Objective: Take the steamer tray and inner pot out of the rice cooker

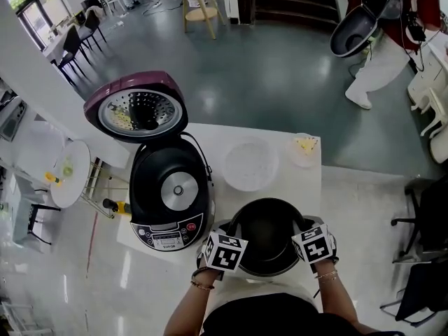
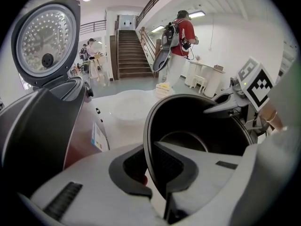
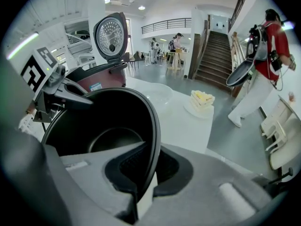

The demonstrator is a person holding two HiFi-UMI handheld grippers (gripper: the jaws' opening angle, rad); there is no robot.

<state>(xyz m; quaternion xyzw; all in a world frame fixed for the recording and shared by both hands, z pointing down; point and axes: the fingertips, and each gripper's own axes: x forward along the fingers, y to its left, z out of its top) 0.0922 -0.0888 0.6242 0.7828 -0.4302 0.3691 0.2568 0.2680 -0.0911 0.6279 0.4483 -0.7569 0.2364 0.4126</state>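
The black inner pot (image 1: 269, 233) (image 2: 202, 126) (image 3: 108, 126) is out of the rice cooker (image 1: 170, 194) and sits low over the table's near edge. My left gripper (image 1: 231, 232) (image 2: 149, 166) is shut on the pot's left rim, one pad inside and one outside. My right gripper (image 1: 306, 229) (image 3: 150, 166) is shut on the right rim in the same way. The cooker stands left of the pot with its lid (image 1: 138, 107) up and its cavity empty. The whitish steamer tray (image 1: 250, 163) (image 3: 157, 94) lies on the table behind the pot.
A small plate with yellow food (image 1: 305, 148) (image 3: 201, 100) sits at the far right corner of the white table (image 1: 210, 137). A person in red (image 1: 392, 19) stands on the floor beyond. Chairs (image 1: 427, 222) stand to the right.
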